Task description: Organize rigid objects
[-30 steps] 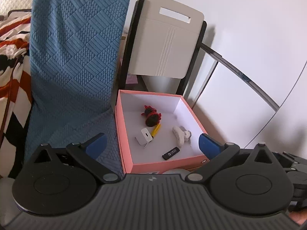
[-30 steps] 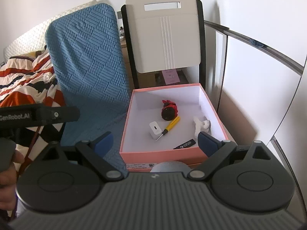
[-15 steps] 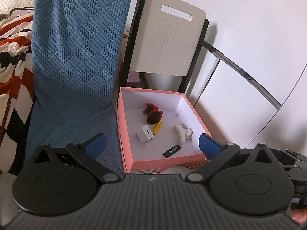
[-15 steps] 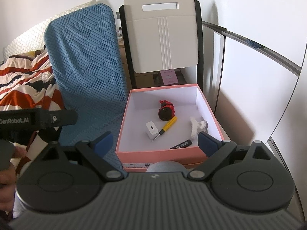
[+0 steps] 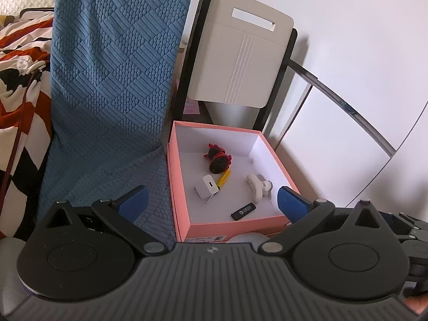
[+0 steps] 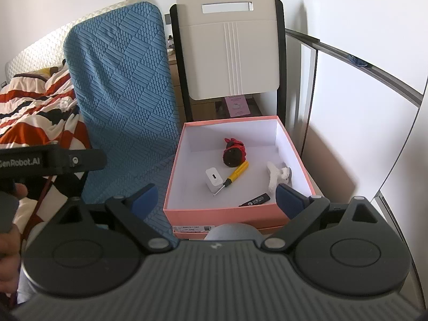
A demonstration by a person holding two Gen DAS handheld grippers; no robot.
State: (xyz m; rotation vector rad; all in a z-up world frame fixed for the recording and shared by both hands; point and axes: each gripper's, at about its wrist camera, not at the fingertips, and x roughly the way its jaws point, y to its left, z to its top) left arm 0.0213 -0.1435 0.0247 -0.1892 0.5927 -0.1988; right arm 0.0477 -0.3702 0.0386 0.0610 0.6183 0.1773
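Note:
A pink box (image 5: 178,187) (image 6: 214,215) with a white inside holds a red and black knitted toy (image 5: 218,157) (image 6: 234,153), a white charger (image 5: 207,188) (image 6: 214,179), a yellow screwdriver (image 5: 223,179) (image 6: 235,174), a white hair claw (image 5: 257,188) (image 6: 276,176) and a black USB stick (image 5: 243,211) (image 6: 255,200). My left gripper (image 5: 211,200) is open and empty, held back above the box's near edge. My right gripper (image 6: 216,196) is open and empty, likewise short of the box. The left gripper's body (image 6: 50,157) shows at the left of the right wrist view.
A blue quilted cushion (image 5: 112,80) (image 6: 125,88) leans left of the box. A white folding chair (image 5: 240,61) (image 6: 227,53) stands behind it. A striped blanket (image 5: 18,61) (image 6: 34,107) lies far left. White cabinet doors (image 5: 347,107) close the right side.
Both grippers have drawn back and up slightly, so the box sits a little lower and smaller in both views. The jaws stay open and the objects in the box have not moved.

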